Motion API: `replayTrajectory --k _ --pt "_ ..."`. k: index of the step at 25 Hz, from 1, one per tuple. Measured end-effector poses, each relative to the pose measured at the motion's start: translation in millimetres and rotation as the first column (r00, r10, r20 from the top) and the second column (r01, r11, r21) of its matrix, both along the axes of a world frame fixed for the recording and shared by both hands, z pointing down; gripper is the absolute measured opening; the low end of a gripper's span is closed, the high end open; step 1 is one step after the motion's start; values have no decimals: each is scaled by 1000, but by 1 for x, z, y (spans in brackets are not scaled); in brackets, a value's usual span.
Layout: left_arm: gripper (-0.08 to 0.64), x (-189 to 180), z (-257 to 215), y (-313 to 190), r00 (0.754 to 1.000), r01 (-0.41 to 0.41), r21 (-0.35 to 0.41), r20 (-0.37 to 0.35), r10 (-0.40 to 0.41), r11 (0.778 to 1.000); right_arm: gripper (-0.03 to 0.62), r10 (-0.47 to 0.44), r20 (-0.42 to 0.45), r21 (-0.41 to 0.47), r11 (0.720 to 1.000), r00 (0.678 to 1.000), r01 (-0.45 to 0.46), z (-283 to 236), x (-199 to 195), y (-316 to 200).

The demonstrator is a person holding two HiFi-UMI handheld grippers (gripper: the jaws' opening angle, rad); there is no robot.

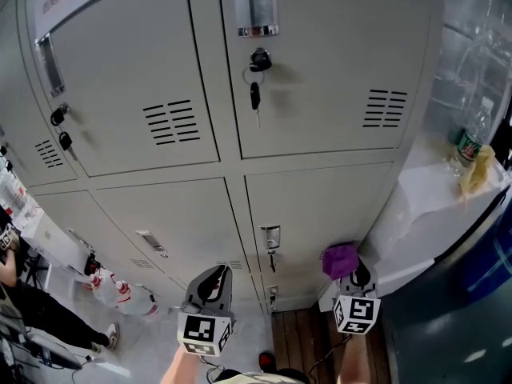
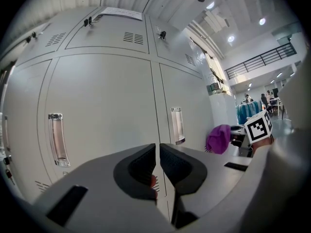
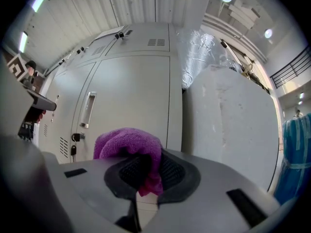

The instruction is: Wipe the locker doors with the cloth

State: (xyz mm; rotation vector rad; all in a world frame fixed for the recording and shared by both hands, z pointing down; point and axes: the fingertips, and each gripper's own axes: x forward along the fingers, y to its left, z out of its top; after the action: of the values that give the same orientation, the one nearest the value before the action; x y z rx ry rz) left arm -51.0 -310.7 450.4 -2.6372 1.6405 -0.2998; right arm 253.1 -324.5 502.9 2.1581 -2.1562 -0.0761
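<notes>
Purple and bunched into a wad: grips the cloth in the right gripper, jaws clamped on a fold, with most of the fabric bulging out ahead as a soft pad. Sits low, near the bottom right corner of the lower right locker door, facing that door but, judging by the right gripper view, not yet touching it. Looks placed for a start at that door's foot or outer edge, pad leading, hard jaws held back from the paint.

Carries nothing in the left gripper; jaws drawn together to a thin slit, empty. Hangs to the left of that door, before the neighbouring lower door, seemingly parked clear of the wiping path and free to steady or assist.

Worth minding at that door's left side: the handle and the small key just beneath it, both likely to snag loose terry. Above that door, on the upper locker: a hanging key, also to be skirted.

Judged not yet begun as wiping goes, with every door face to do
</notes>
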Motion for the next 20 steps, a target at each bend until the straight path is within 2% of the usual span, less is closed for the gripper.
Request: replayTrajectory --k 11,20 --pt "46 -4 -11 40 999 -33 23 -32 34 999 52 -65 -17 51 996 998 66 -48 -57 62" --pt "46 -26 -18 90 997 -58 34 -50 60 998 52 -101 -37 87 991 994 104 -72 -109 127"
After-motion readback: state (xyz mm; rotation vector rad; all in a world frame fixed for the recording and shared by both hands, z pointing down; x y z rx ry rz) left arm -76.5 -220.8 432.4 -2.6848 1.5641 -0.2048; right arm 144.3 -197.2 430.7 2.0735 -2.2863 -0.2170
